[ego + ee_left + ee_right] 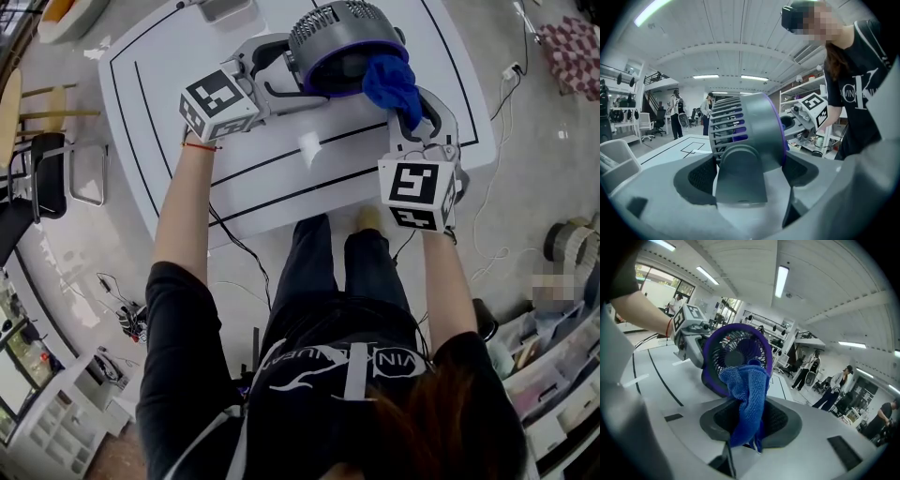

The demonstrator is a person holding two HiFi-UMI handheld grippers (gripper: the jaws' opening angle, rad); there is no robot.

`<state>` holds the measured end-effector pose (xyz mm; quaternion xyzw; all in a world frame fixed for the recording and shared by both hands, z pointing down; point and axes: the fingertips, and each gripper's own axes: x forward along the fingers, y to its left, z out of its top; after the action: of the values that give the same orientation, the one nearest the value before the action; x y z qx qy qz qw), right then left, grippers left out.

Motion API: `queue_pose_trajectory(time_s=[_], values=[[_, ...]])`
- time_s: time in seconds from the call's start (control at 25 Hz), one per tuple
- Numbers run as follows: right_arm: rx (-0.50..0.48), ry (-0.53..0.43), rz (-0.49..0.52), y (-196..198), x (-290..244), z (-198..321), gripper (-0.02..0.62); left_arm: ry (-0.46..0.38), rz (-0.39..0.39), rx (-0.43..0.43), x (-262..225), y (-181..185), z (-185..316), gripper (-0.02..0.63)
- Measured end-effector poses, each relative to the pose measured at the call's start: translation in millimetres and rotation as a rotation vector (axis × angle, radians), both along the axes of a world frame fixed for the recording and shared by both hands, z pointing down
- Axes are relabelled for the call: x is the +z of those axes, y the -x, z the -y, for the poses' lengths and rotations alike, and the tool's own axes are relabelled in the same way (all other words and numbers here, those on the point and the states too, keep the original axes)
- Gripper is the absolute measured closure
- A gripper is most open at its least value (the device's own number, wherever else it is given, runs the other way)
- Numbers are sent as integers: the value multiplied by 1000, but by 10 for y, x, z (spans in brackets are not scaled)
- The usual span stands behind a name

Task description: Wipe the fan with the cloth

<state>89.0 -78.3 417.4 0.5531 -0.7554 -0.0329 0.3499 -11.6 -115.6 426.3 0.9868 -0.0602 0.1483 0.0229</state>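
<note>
Grey and purple against white, from the head view: counted one fan (342,33), one blue cloth (389,82), two grippers and one table (178,84). Found the fan near the table's far edge, standing between the two grippers. Noted its rounded grey back turned up and away in the picture, its purple-rimmed front opening turned down and right, toward the right gripper (419,120). Read its long axis, back to front, as running slantwise across the tabletop. Saw the left gripper (281,67) reaching in from the left onto the fan's side, and the cloth bunched against the purple rim.

From the left gripper view: met the fan (750,126) side-on and upright on its single grey stand (740,176), slotted back at the left, purple rim at the right, axis about level across the picture. Found the jaws spread wide yet closed on the fan, one dark pad at each side of the stand. Counted two people (676,112) standing far off in the room.

From the right gripper view: faced the fan's round front grille (736,350) inside its purple ring. Found the jaws clamped on the one cloth (747,399), its upper end lifted against the lower part of the grille, its tail hanging below the pads.
</note>
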Motion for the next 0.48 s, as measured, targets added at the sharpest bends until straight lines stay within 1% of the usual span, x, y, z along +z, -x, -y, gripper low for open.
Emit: queue_pose_trajectory(time_s=[0.16, 0.28, 0.4, 0.48], values=[[-74, 39, -78, 172, 112, -40, 479, 1, 1, 3, 25, -1, 13, 163], [-130, 82, -95, 320, 166, -64, 480, 3, 1, 6, 38, -16, 12, 163], [-180, 140, -59, 457, 184, -100, 480, 3, 4, 8, 26, -27, -5, 163], [-208, 188, 3, 556, 165, -117, 482, 0, 5, 8, 13, -23, -12, 163]])
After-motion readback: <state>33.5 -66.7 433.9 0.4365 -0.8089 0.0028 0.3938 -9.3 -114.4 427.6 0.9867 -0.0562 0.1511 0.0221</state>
